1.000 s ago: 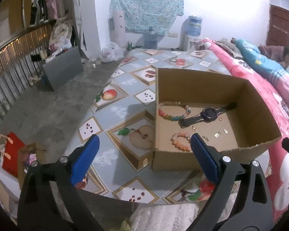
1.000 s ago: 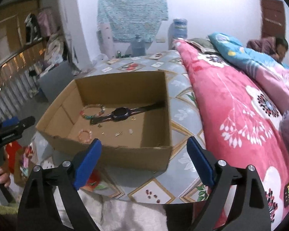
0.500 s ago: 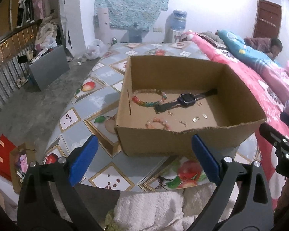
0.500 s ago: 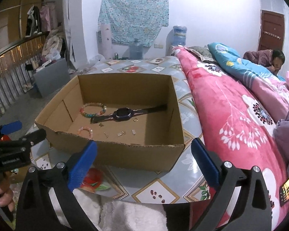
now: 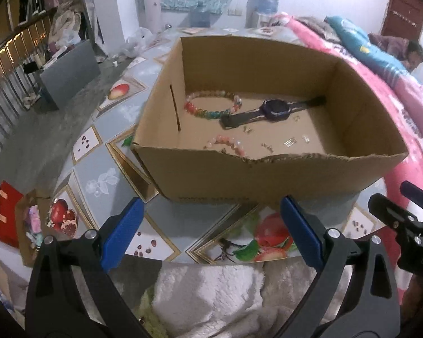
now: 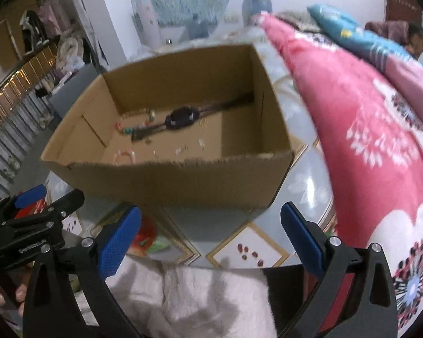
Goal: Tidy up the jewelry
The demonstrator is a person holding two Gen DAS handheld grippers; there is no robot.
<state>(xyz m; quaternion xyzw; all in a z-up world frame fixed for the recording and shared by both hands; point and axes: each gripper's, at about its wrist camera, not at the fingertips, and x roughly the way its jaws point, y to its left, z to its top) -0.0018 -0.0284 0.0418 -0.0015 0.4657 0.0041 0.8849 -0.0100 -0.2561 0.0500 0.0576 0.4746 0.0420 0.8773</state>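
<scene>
An open cardboard box [image 5: 268,177] [image 6: 169,183] stands on a table with a fruit-print cloth. Inside lie a multicoloured bead bracelet [image 5: 211,105], a dark wristwatch [image 5: 273,109] [image 6: 180,117], a pink bead bracelet [image 5: 228,142] and several small metal pieces [image 5: 290,142]. My left gripper [image 5: 211,231] hangs open in front of the box's near wall, nothing between its blue pads. My right gripper [image 6: 211,233] is open too, before the box's near right corner, and holds nothing. The right wrist view is blurred.
A pink floral blanket [image 6: 366,118] covers a bed right of the table, and a person [image 5: 411,53] lies at its far end. White fluffy fabric [image 5: 211,290] lies below the table's near edge. A grey case [image 5: 67,76] and bags [image 5: 8,214] sit on the floor at left.
Both grippers have dropped lower and tipped downward toward the box. The left one also shifted right, so the box now sits centred ahead of it. The right gripper's jaws spread slightly wider.
</scene>
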